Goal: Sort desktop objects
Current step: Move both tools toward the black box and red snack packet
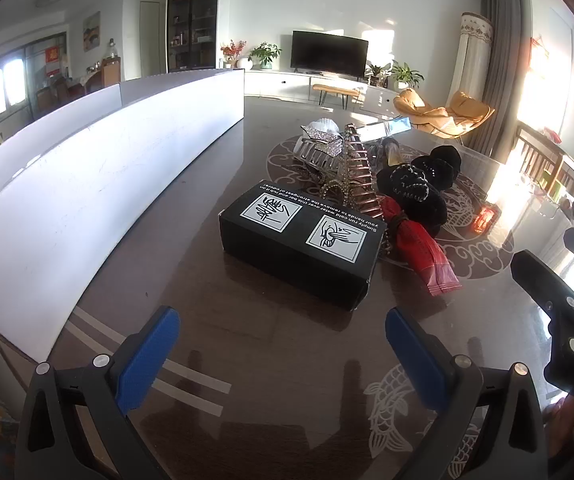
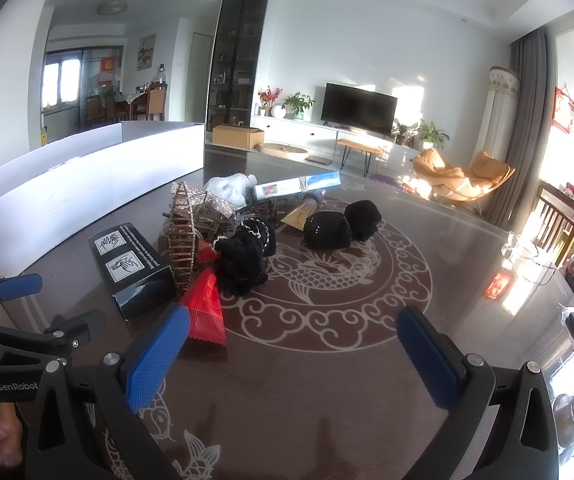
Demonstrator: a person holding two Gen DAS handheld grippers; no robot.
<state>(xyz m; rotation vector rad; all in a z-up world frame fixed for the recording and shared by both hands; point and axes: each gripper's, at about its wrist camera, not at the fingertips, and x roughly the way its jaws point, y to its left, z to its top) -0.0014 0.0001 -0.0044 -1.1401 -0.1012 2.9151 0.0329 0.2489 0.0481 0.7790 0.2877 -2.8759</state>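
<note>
A pile of objects lies on the dark patterned table. A black printed box lies nearest, just ahead of my open, empty left gripper. Beside it are a red packet, a copper comb clip, black scrunchies, a rhinestone clip, a white glove and a long silver box. My right gripper is open and empty, in front of the red packet.
A long white open bin stands along the table's left side. The right gripper's body shows at the left view's right edge. Glassware and clutter sit at the far right edge.
</note>
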